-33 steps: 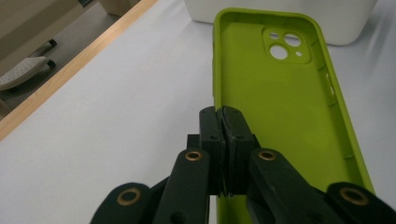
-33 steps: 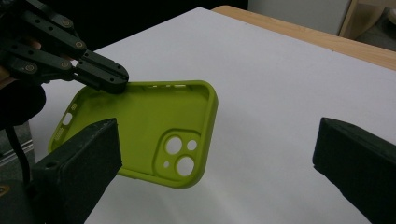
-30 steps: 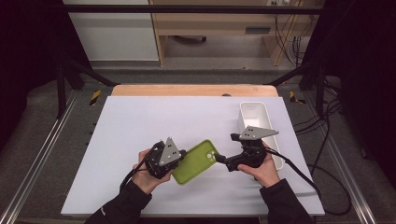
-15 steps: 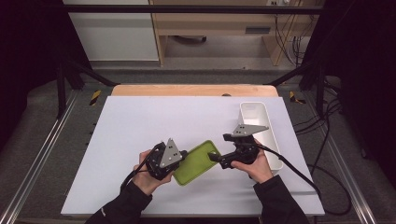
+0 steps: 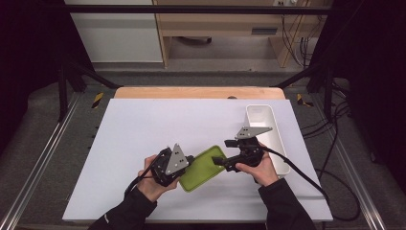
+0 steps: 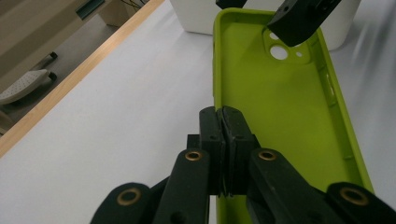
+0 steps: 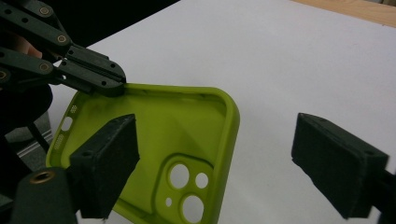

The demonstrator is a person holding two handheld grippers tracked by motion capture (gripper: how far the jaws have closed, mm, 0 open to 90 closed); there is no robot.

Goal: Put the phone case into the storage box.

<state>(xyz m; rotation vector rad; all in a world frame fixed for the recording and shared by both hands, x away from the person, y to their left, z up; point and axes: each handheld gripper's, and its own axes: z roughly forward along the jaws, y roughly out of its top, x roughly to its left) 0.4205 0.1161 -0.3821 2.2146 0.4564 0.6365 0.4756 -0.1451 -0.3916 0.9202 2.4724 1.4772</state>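
Pinching the green phone case's (image 6: 275, 121) rim, the left gripper (image 6: 223, 140) is clenched; right gripper view shows the right gripper (image 7: 219, 163) released around its camera-hole corner.

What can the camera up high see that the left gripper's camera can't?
The high view alone takes in both hands, the right gripper's whole body and the full white bin. The left gripper view alone shows the left gripper shut on the edge of the green phone case, and the case's camera holes. Both show the case, the white table and the bin.
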